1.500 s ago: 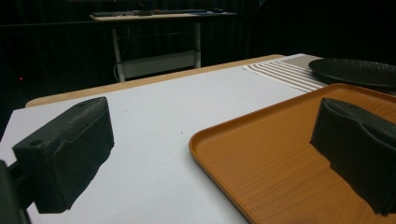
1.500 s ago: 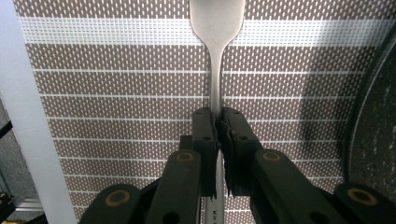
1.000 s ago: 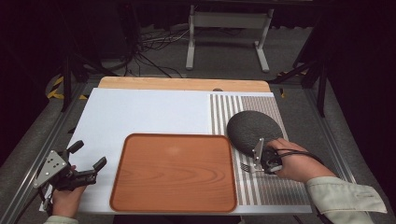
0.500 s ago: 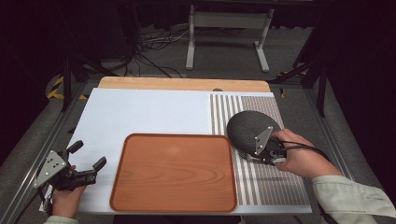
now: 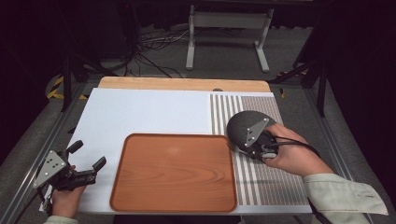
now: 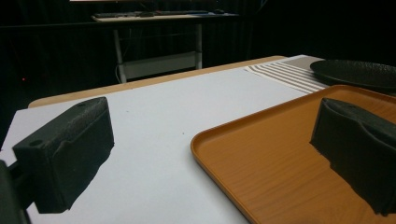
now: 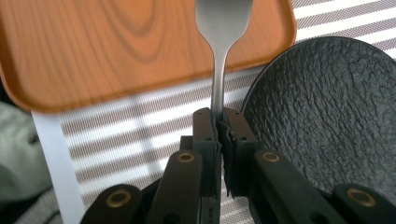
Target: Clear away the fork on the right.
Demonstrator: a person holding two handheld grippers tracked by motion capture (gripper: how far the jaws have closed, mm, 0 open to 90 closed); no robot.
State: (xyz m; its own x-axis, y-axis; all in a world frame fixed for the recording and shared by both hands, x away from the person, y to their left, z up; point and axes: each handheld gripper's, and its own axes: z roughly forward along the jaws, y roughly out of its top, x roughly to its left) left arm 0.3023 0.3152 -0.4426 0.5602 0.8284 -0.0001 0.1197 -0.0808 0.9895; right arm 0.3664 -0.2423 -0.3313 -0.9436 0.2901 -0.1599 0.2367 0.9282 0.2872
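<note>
My left gripper (image 5: 86,164) rests low by the table's near left corner, jaws spread wide. My right gripper (image 7: 219,116) is clamped tight, my right hand (image 5: 292,156) wrapped around it.

The high view looks down on the table (image 5: 140,116); both gripper views sit close, sharing the tray (image 5: 175,170).

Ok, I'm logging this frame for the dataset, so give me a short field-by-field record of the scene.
surface: white table with striped placemat at right
tray: wooden tray, empty
plate: black plate on placemat, beside tray
right gripper: shut on fork, over the plate's edge
left gripper: open, holds nothing, left of tray
</note>
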